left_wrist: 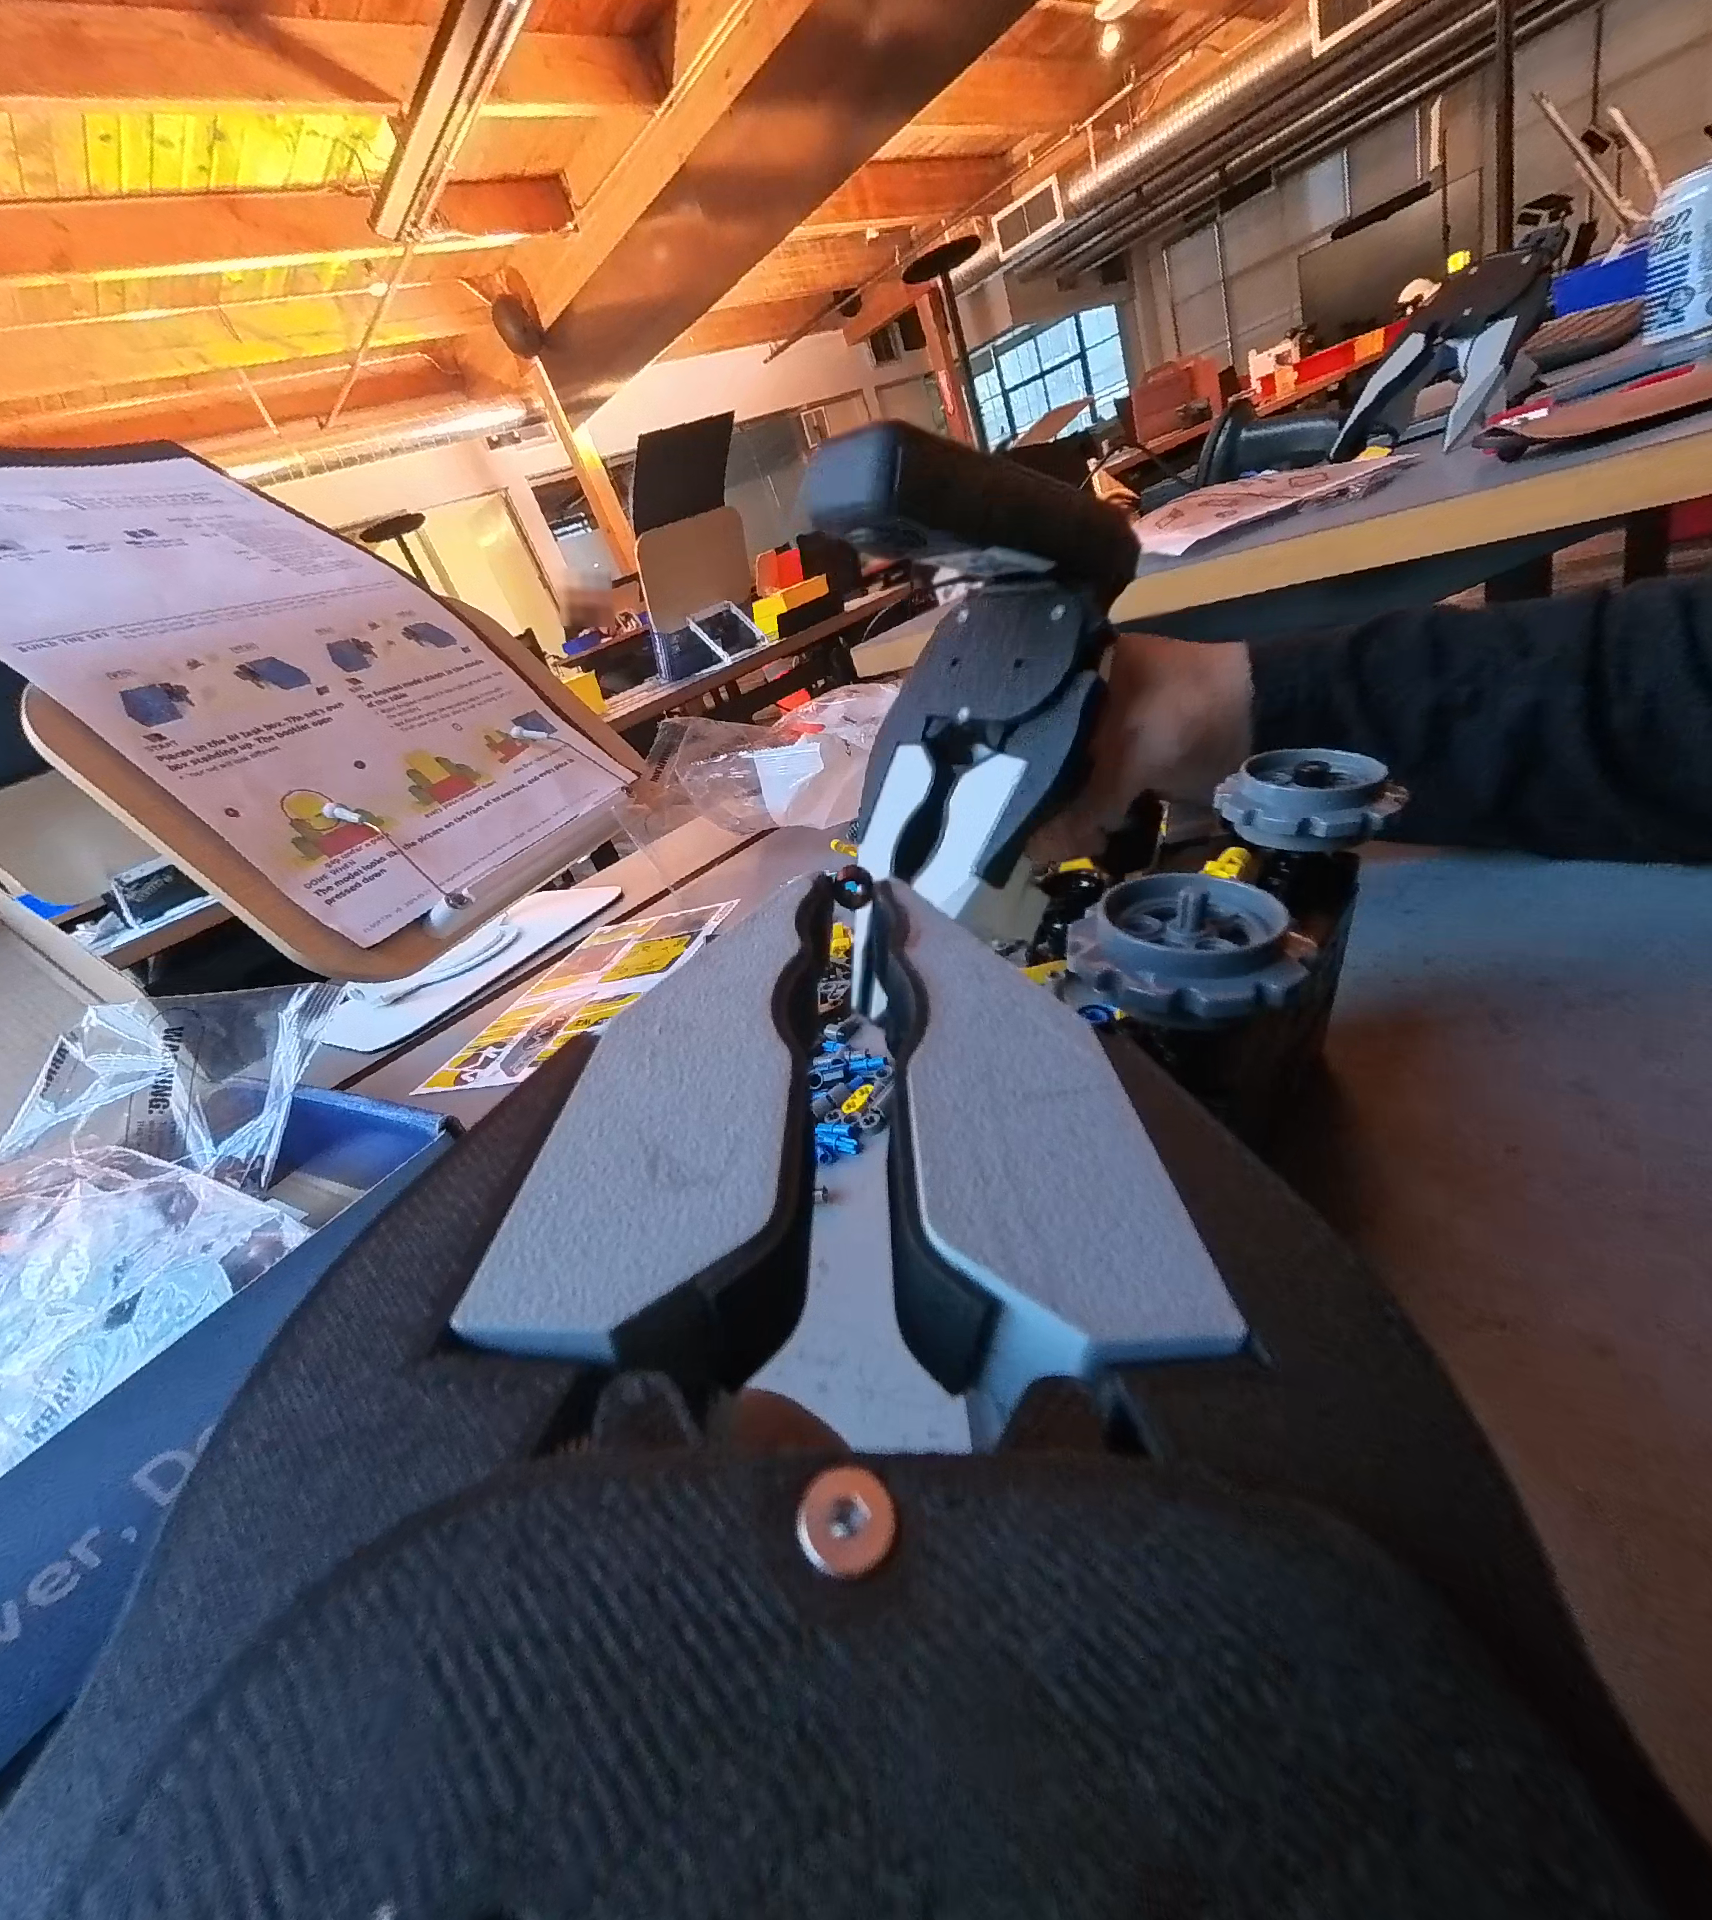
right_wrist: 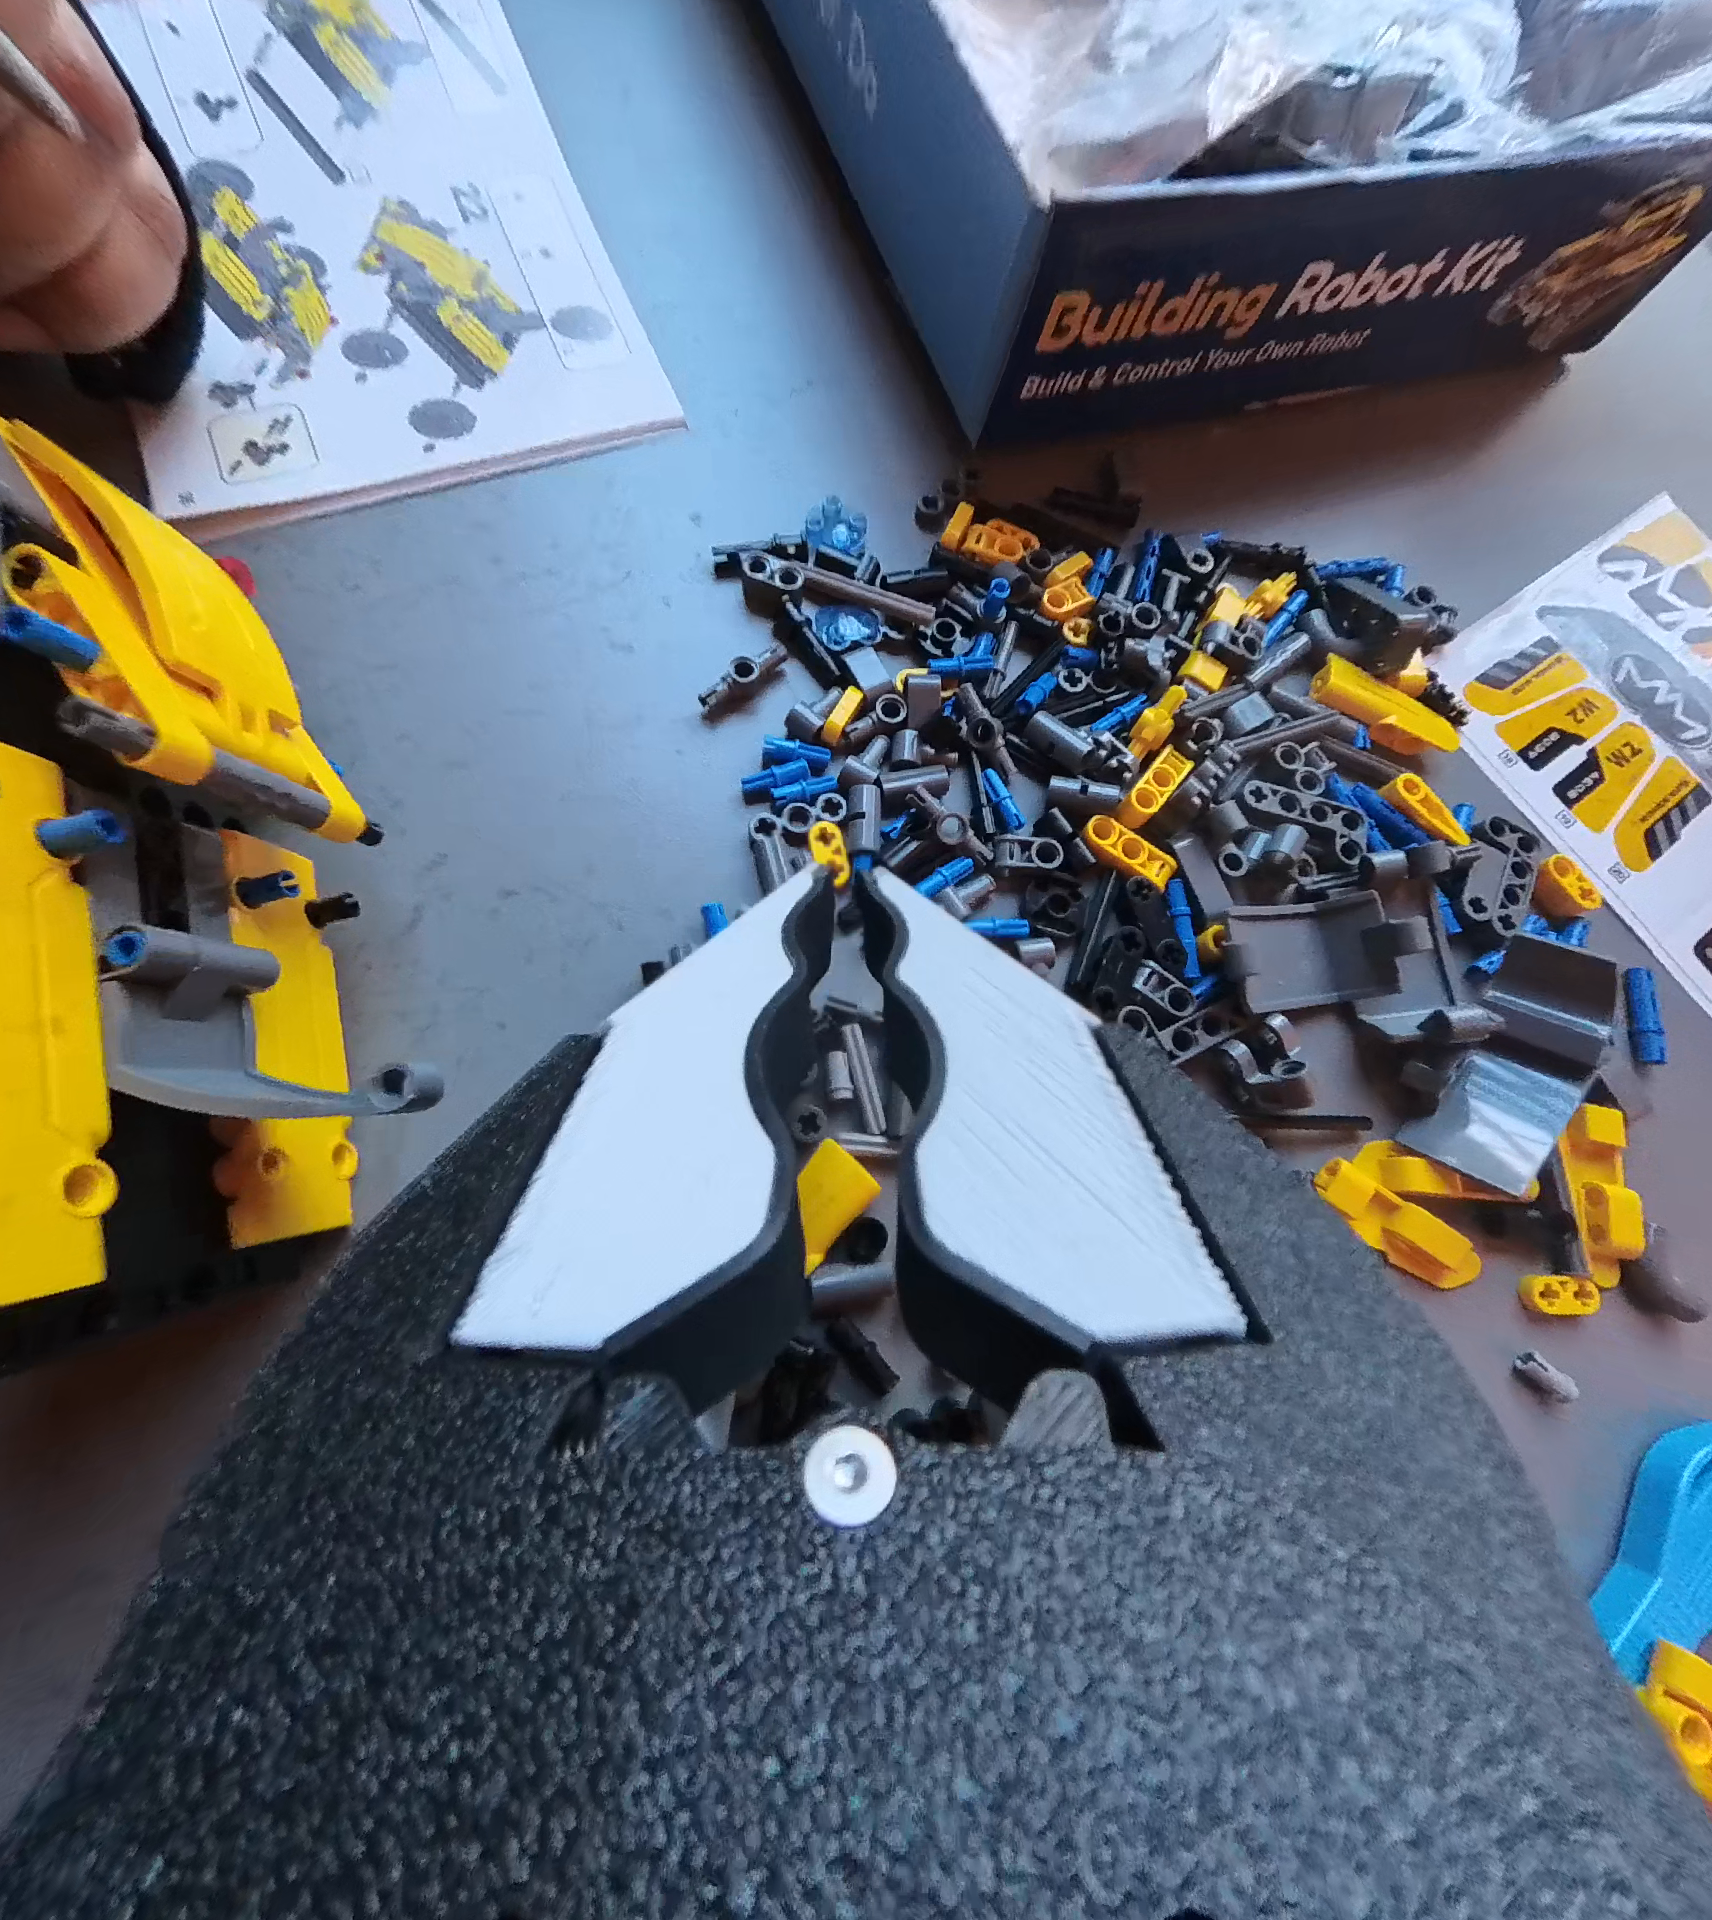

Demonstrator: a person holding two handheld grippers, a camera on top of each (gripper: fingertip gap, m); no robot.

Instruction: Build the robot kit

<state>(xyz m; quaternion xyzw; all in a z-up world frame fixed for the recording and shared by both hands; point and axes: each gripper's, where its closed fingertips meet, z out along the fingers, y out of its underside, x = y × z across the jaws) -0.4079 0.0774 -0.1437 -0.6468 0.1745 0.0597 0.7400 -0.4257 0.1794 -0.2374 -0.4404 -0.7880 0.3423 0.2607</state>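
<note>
My right gripper (right_wrist: pixel 844 878) points down at the near edge of a pile of small blue, grey, black and yellow building parts (right_wrist: pixel 1143 769). Its tips are closed on a small yellow connector (right_wrist: pixel 828 844). My left gripper (left_wrist: pixel 854 896) is held low over the table, its tips closed on a small dark round piece (left_wrist: pixel 850 888). The right gripper (left_wrist: pixel 935 821) shows just beyond it in the left wrist view, held by a hand. A partly built yellow and black model (right_wrist: pixel 52 935) with grey gear wheels (left_wrist: pixel 1190 935) stands beside the pile.
A dark kit box (right_wrist: pixel 1247 301) with plastic bags stands behind the pile. A sticker sheet (right_wrist: pixel 1652 748) lies to the right, an instruction booklet (right_wrist: pixel 395 260) to the left, a blue tool (right_wrist: pixel 1704 1548) near right. A page stand (left_wrist: pixel 291 748) stands at the left. Across from one pair of fingers to the other is roughly 15 centimetres.
</note>
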